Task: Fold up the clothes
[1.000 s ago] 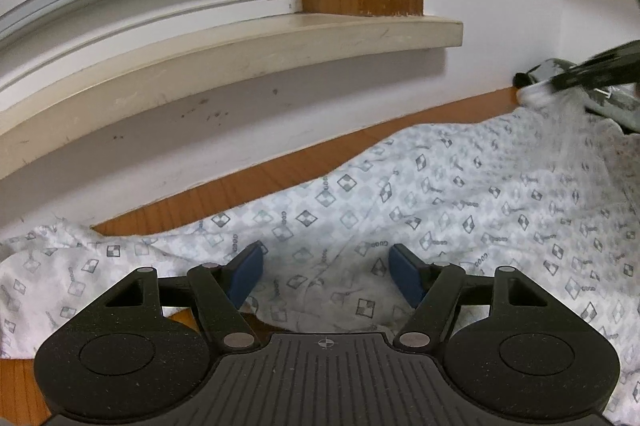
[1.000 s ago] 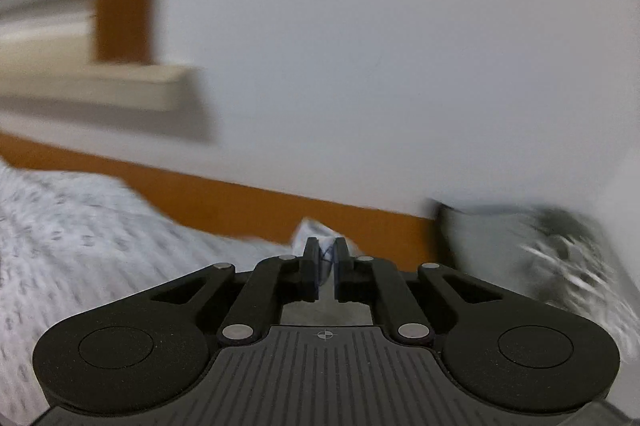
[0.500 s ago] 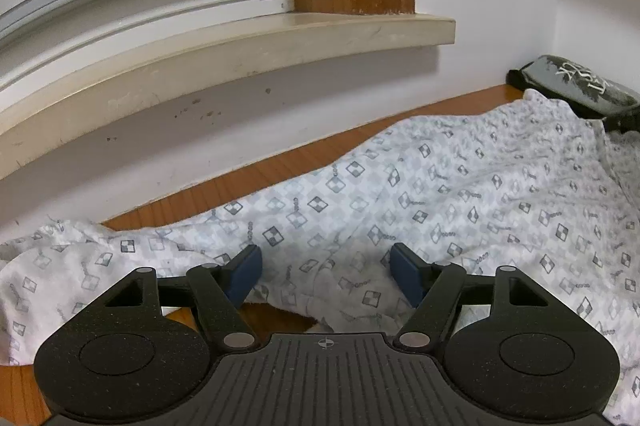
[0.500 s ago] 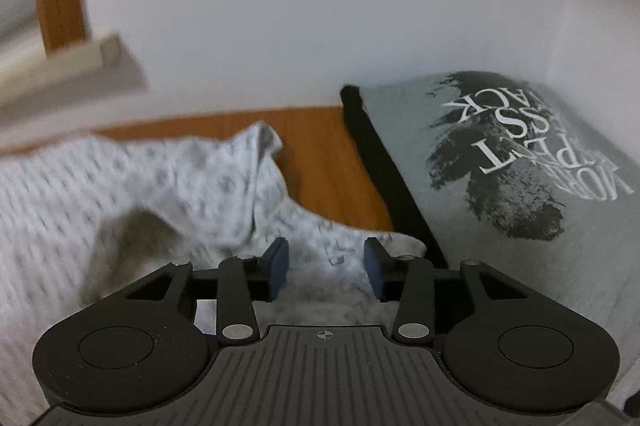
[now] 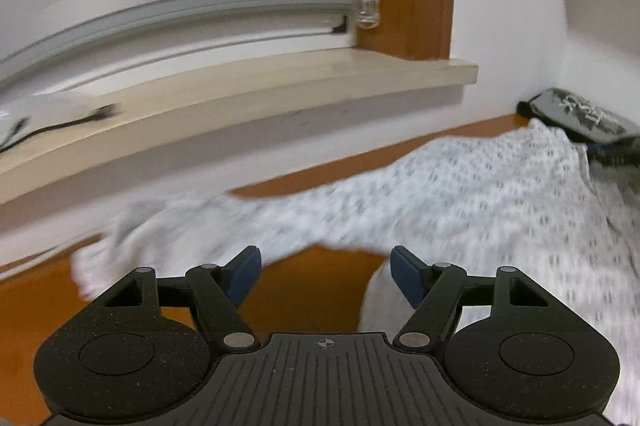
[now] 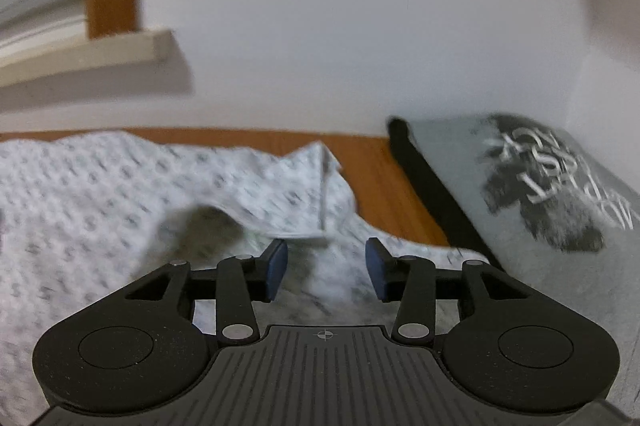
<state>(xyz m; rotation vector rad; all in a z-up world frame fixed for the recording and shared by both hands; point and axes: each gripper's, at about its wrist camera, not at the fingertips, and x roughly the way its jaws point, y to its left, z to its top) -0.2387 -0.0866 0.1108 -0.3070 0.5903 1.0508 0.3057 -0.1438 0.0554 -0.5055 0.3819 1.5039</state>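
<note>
Loosely spread across the wooden table (image 5: 308, 290): a white patterned garment (image 5: 460, 193), rumpled, one corner (image 6: 316, 185) folded back near a folded grey printed T-shirt (image 6: 560, 193) by the wall. Left gripper (image 5: 325, 273) wide open, empty, above bare wood at the cloth's edge. Right gripper (image 6: 326, 268) also parted, holding nothing, low over the fabric beside that turned corner; window sill (image 5: 240, 85) behind.
</note>
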